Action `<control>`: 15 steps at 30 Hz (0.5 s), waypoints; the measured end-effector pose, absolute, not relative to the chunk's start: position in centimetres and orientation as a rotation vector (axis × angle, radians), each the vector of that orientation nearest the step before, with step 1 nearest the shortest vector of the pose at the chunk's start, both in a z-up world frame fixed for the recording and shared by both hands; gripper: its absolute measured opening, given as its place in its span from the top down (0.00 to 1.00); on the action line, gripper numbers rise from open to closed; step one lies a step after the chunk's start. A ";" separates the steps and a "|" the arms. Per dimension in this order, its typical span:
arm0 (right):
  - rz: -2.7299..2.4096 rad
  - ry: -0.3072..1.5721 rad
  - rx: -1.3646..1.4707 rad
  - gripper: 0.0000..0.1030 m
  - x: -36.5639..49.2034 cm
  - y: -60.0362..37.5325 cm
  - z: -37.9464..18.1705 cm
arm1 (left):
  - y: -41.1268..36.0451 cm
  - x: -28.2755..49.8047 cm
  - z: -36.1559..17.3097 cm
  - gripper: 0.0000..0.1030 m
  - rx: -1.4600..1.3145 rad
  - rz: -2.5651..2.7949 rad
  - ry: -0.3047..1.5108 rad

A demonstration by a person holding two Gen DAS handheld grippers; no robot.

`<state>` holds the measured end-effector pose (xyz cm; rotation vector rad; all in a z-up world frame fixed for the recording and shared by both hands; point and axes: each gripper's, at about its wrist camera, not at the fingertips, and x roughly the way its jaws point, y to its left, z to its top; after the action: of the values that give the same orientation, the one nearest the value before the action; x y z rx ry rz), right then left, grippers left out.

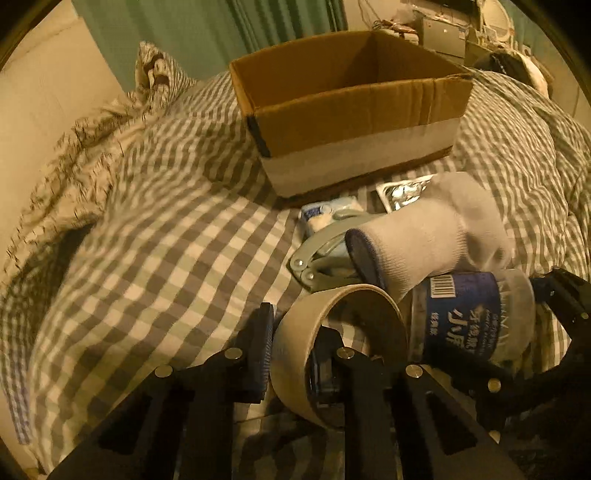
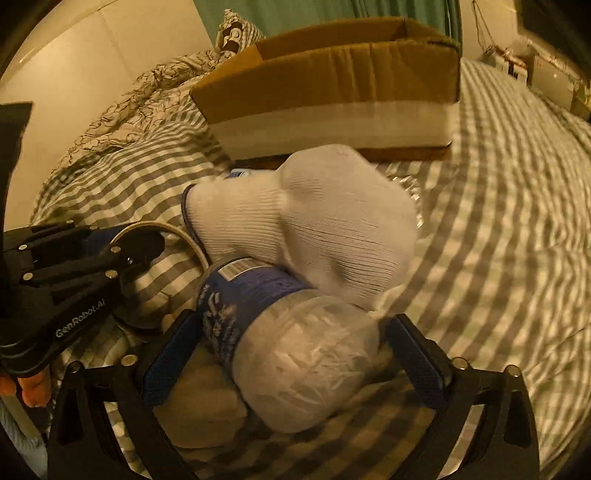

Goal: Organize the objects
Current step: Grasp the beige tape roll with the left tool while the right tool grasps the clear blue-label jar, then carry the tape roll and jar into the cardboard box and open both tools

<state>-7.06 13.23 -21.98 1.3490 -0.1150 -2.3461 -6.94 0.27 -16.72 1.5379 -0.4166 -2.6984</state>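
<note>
An open cardboard box (image 1: 354,122) stands on the checked bedspread, also in the right wrist view (image 2: 332,92). My left gripper (image 1: 291,350) is shut on the wall of a beige tape roll (image 1: 332,332), one finger outside and one inside. My right gripper (image 2: 291,354) is closed around a clear plastic jar with a blue label (image 2: 280,339); the jar also shows in the left wrist view (image 1: 472,321). A white sock with a blue cuff (image 2: 306,225) lies on top of the jar, and shows in the left wrist view (image 1: 424,240).
Grey pliers-like tool (image 1: 325,251), a small blue-white packet (image 1: 325,214) and a foil blister pack (image 1: 402,192) lie between the sock and the box. Rumpled patterned bedding (image 1: 74,155) lies left. Shelves with clutter (image 1: 461,33) stand at the far right.
</note>
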 end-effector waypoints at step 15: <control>-2.599 0.036 1.222 0.31 -3.7 14.4 -15.7 | -1.3 -6.1 -11.3 0.85 1.364 -2.785 -0.332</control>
<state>-3.70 14.44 -15.66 1.2222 0.0362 -2.5989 -6.13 -1.27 -11.31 1.3639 -0.3325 -2.7852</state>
